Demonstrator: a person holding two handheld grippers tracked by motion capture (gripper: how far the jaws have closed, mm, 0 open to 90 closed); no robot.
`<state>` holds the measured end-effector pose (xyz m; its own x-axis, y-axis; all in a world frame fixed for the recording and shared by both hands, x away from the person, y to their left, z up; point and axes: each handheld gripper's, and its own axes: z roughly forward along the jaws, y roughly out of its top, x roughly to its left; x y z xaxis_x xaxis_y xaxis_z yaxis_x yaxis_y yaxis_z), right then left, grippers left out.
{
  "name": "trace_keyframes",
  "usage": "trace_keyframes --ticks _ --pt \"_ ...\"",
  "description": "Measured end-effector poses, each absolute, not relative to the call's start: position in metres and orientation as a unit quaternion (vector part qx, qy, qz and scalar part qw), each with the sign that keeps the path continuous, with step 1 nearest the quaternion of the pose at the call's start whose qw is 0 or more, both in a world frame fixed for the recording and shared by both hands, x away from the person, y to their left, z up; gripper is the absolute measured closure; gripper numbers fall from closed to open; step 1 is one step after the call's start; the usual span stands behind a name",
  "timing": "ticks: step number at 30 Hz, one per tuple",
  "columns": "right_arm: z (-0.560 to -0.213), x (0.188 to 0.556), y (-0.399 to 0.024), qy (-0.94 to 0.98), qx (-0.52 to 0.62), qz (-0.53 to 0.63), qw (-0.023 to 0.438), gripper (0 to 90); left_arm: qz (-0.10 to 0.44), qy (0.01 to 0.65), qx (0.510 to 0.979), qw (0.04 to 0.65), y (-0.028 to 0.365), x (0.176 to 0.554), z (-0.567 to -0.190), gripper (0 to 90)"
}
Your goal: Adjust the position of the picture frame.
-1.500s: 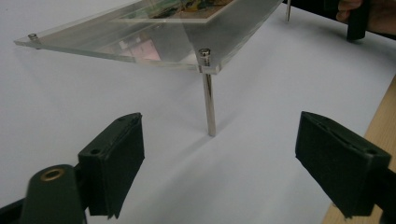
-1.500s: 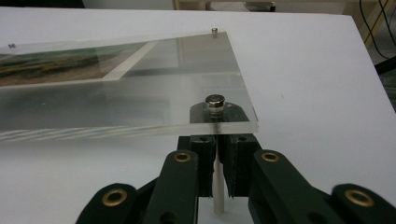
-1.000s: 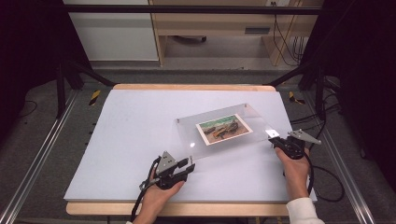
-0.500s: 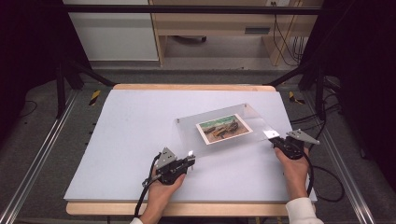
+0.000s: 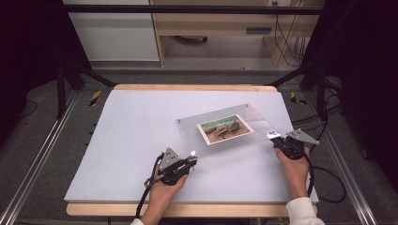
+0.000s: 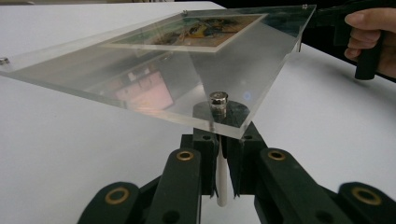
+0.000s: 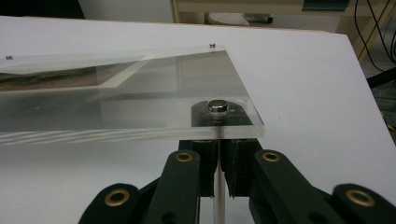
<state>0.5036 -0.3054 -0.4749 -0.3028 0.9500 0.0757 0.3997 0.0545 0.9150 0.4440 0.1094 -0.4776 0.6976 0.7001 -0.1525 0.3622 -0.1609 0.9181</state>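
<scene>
Where each corner meets its jaws the grip itself is hidden, yet both the left gripper (image 5: 191,155) and right gripper (image 5: 273,137) look clamped shut on the one clear acrylic frame (image 5: 256,123), held over the white table (image 5: 126,140). It carries one picture (image 5: 225,129) and, apparently, four corner studs (image 6: 218,100), with bare tabletop all around.

My left gripper (image 5: 192,156) sits at the near left corner of the clear frame (image 5: 253,123), my right gripper (image 5: 272,137) at its near right corner. The picture (image 5: 225,129) lies inside the frame, above the table (image 5: 126,140), right of its middle
</scene>
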Motion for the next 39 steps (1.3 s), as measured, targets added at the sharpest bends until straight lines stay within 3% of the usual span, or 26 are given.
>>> trace_keyframes --ticks 10,19,39 --pt "-0.477 0.506 -0.307 0.659 0.517 0.463 0.289 80.0 0.138 0.358 0.749 0.54 0.107 0.451 -0.48 83.3" --pt "-0.47 0.505 -0.302 0.658 0.504 0.475 0.296 84.3 0.145 0.359 0.743 0.546 0.115 0.451 -0.467 83.4" --pt "-0.438 0.5 -0.233 0.665 0.47 0.498 0.3 84.5 0.195 0.389 0.702 0.563 0.187 0.454 -0.43 81.5"
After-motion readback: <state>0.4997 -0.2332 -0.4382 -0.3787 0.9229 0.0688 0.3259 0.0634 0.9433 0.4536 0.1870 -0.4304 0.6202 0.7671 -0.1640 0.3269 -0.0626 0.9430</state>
